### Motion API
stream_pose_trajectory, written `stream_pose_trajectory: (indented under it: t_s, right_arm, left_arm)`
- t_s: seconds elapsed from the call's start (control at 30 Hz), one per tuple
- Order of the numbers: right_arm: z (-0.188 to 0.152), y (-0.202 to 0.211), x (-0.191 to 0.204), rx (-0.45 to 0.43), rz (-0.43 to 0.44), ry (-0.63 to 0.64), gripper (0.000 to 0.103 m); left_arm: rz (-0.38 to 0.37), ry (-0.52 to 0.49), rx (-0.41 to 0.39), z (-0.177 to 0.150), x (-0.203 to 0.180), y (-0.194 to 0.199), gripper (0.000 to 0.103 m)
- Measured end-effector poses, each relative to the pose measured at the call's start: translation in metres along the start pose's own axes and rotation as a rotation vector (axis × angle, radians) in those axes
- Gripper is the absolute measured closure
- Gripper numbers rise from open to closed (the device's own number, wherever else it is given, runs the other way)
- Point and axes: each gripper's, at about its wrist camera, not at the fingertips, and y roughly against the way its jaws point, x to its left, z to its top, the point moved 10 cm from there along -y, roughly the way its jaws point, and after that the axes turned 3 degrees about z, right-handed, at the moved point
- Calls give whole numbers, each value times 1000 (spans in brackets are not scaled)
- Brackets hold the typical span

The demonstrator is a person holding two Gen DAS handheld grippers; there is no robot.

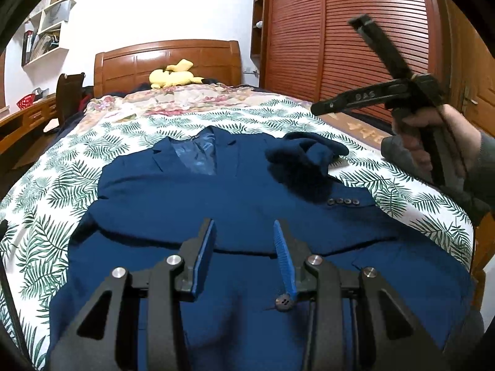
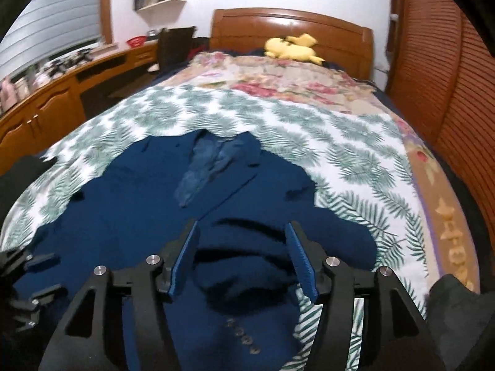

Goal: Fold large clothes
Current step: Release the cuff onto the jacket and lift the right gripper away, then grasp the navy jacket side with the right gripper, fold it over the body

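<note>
On leaf-print bedspread (image 1: 55, 185): navy blazer (image 1: 216, 210), collar at twelve o'clock. Folded sleeve (image 2: 247, 266) lay directly under right gripper (image 2: 244, 259), jaws apart, empty. Left gripper (image 1: 244, 256) part-open, empty, farther off.

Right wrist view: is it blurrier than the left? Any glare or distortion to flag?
Right wrist view: motion-smeared, the leaf-print bedspread and blue jacket are soft, though the right gripper stays sharp. Left wrist view: crisp, the sleeve buttons read clearly. Both views: strong fisheye bowing with dark corners; glare streaks on the glossy headboard.
</note>
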Motion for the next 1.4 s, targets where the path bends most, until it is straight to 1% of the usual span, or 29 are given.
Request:
stream_pose_trajectory:
  t_s: [0.13, 0.23, 0.43, 0.5, 0.53, 0.6, 0.67, 0.83, 0.9, 0.97, 1.03, 1.07, 1.1, 1.17, 1.23, 1.27, 1.3, 1.33, 1.37, 1.4]
  right_arm:
    - [-4, -15, -35, 22, -72, -51, 42]
    - [-12, -28, -66, 45, -121, -117, 40]
    - [-28, -39, -119, 40, -172, -249, 39]
    - [-33, -43, -133, 44, -186, -286, 39]
    - [-34, -45, -137, 46, -189, -298, 39]
    - [-36, -50, -144, 53, -192, -330, 38]
    - [-39, -58, -150, 65, -174, -372, 38]
    - [-52, -80, -162, 118, -184, -460, 38]
    - [-60, -89, -166, 156, -207, -482, 38]
    - [-70, -99, -169, 201, -211, -506, 37]
    - [-83, -110, -167, 257, -186, -530, 35]
    - [-86, -113, -165, 272, -185, -527, 34]
    - [-86, -112, -163, 267, -196, -504, 34]
    - [-84, -110, -158, 259, -182, -482, 35]
    - [-82, -108, -152, 256, -172, -452, 56]
    - [-81, -106, -147, 259, -171, -416, 76]
    - [-78, -106, -142, 259, -162, -392, 85]
    - [-74, -101, -132, 254, -141, -349, 91]
    - [-69, -97, -125, 246, -135, -314, 94]
    - [-60, -88, -115, 223, -137, -268, 95]
  left_arm:
    - [1, 9, -18, 3, 4, 6, 65]
    - [-4, 14, -44, 8, 8, 11, 65]
    - [-9, 14, -97, 16, 15, 24, 65]
    - [3, 11, -121, 19, 18, 29, 63]
    - [14, 6, -136, 21, 20, 32, 62]
    - [27, 3, -170, 25, 24, 39, 52]
    - [19, 14, -183, 27, 27, 44, 48]
    - [24, 28, -166, 26, 38, 44, 47]
    - [24, 39, -156, 24, 42, 44, 46]
    - [34, 40, -150, 23, 47, 44, 46]
    - [38, 43, -146, 21, 49, 43, 46]
    - [39, 44, -146, 20, 50, 43, 46]
    - [42, 42, -143, 19, 51, 43, 46]
    - [51, 40, -139, 17, 54, 44, 46]
    - [61, 40, -129, 16, 57, 44, 46]
    - [61, 41, -125, 16, 58, 44, 46]
    - [61, 42, -121, 16, 59, 45, 46]
    - [59, 43, -118, 16, 60, 45, 46]
    - [58, 43, -115, 15, 60, 46, 46]
    - [59, 42, -113, 14, 60, 47, 46]
